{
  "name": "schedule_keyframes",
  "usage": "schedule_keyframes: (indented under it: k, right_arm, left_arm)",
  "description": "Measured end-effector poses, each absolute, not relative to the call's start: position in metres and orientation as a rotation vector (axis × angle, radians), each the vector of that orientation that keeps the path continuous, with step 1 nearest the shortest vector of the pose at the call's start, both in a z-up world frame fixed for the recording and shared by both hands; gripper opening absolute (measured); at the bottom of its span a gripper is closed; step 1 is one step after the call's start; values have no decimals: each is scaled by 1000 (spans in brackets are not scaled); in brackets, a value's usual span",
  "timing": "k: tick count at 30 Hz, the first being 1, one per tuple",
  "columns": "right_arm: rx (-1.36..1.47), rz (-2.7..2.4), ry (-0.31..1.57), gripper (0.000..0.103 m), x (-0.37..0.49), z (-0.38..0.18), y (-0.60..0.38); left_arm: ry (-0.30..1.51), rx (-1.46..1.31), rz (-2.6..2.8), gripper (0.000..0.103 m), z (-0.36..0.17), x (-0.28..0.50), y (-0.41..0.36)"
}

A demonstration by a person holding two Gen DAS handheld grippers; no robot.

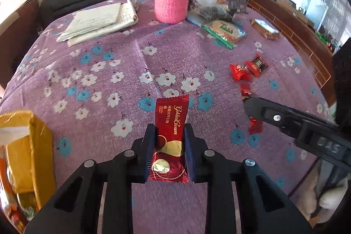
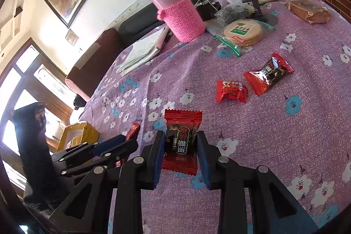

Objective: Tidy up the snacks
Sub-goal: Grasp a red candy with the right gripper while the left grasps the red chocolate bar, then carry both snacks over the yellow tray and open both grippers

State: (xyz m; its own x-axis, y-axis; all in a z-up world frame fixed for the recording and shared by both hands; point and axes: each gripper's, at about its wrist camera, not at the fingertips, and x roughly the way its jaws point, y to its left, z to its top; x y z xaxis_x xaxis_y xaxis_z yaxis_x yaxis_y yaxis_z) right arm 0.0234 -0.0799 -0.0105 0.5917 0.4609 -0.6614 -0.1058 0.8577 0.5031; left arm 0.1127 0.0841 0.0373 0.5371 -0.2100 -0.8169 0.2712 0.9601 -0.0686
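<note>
Left tongs (image 1: 170, 142) pinch a dark red, gold-lettered candy bar wrapper (image 1: 170, 139) above the tabletop's (image 1: 109, 63) near edge. Right tongs (image 2: 181, 151) clamp a red-and-black candy packet (image 2: 181, 142) with crimped ends, held over the floral tabletop.

Glossy foil candy wrapper (image 1: 170, 142); woven cloth tablecloth (image 1: 109, 63); knitted wool bottle sleeve (image 1: 171, 1); matt cardboard box (image 1: 28, 146).
</note>
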Motion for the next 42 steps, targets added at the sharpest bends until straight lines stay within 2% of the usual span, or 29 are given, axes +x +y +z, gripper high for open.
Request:
schedule_keyframes:
  k: [7,13,18,30,37,42]
  right_arm:
    - [420,387,853,31,16,-1,-68]
    - [364,427,810,31,3,10,-47]
    - [270,454,812,30,-13,19,-12]
    - [65,715,862,31,-61,60,142]
    - [-18,770,947,31,-63,40,223]
    - [-37,739,986,31,-45,21,246]
  left_arm:
    - [858,-51,-251,23,85,47,130]
    - [753,-164,-130,23,125,-10,212]
    - [695,-234,-12,23,138,-40,280]
    - [701,-353,105,23,102,-55,371]
    - [734,-382,126,23,77,-46,393]
    - [755,-391,141,23,66,-39,401]
